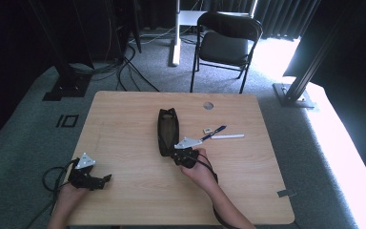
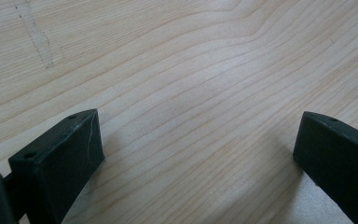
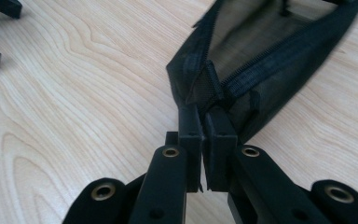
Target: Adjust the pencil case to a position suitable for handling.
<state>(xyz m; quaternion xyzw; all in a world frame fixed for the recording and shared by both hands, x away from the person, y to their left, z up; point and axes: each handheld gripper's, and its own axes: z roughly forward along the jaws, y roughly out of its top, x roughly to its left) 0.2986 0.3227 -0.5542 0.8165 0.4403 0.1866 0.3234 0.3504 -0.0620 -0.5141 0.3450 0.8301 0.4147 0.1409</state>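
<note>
A black zip pouch (image 1: 166, 129) lies open on the wooden table (image 1: 124, 143), its length running away from me. My right gripper (image 1: 172, 152) is at the pouch's near end, jaws shut on the fabric beside the zip. In the right gripper view the gripper (image 3: 204, 121) pinches that end of the pouch (image 3: 270, 60), whose mouth gapes beyond. My left gripper (image 1: 106, 180) rests at the table's front left, far from the pouch. Its jaws stand wide open over bare wood (image 2: 196, 135) with nothing between them.
A dark blue pen (image 1: 215, 132), a white pen (image 1: 228, 137) and a small pale block (image 1: 208, 130) lie right of the pouch. A round cable hole (image 1: 208, 105) is near the far edge. A black folding chair (image 1: 226, 40) stands beyond the table.
</note>
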